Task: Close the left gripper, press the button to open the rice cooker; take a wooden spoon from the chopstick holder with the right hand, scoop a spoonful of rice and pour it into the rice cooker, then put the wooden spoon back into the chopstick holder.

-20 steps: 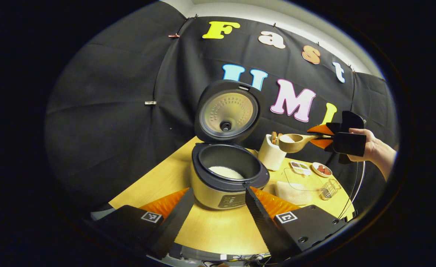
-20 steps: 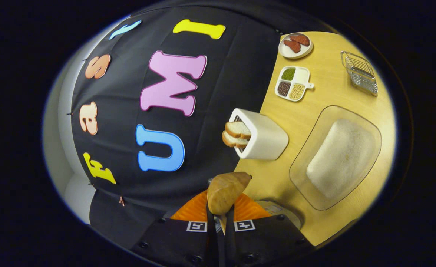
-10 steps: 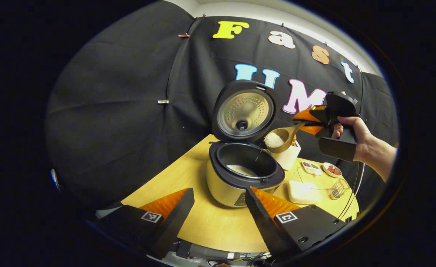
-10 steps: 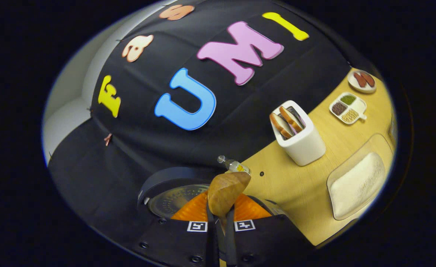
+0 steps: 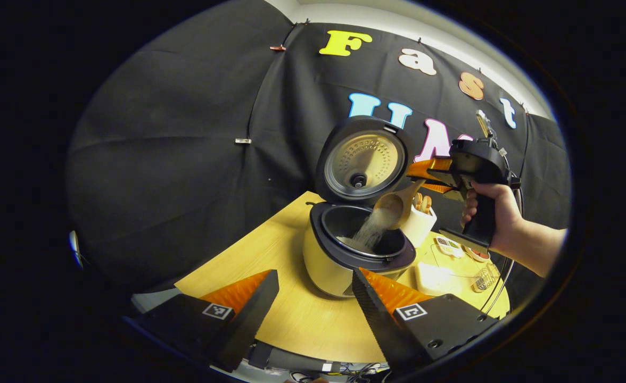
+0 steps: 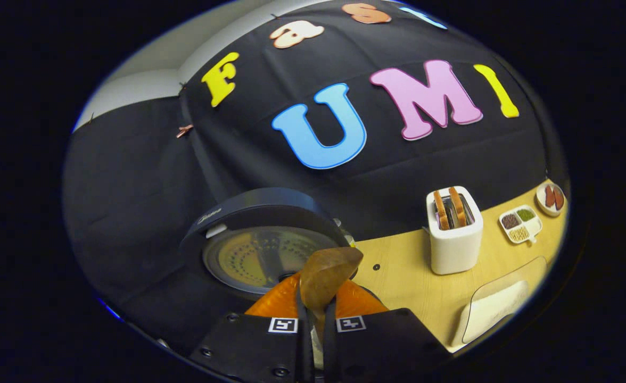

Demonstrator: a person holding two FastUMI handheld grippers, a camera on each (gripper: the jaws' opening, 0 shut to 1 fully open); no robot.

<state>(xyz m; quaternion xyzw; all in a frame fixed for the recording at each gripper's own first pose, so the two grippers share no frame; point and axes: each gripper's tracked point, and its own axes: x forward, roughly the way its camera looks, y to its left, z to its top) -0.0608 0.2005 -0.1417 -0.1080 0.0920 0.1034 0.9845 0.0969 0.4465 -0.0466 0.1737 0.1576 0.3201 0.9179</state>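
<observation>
A rice cooker [image 5: 345, 255] stands open on a wooden table [image 5: 270, 266], its lid [image 5: 363, 162] tipped upright. Over the pot, the right gripper [image 5: 425, 175], held in a person's hand [image 5: 496, 213], is clamped on the handle of a wooden spoon [image 5: 395, 205]. The spoon is tilted and a stream of white rice [image 5: 369, 231] is falling from its bowl into the pot.

So the button press, the spoon pickup and the scoop look done, and the pour is under way. What seems left is emptying the spoon and returning it to the white chopstick holder [image 5: 418, 223], just behind the cooker.

The left gripper [image 5: 313, 298] hangs back near the table's front edge, its fingers spread apart and holding nothing.

The left gripper view shows the falling rice and the pot's inside. The right gripper view instead looks along the spoon's back [image 6: 326, 276] toward the lid, and shows the holder [image 6: 454, 231] from the front, a sectioned dish of beans [image 6: 519, 223] and a clear tray of rice [image 6: 496, 308].
</observation>
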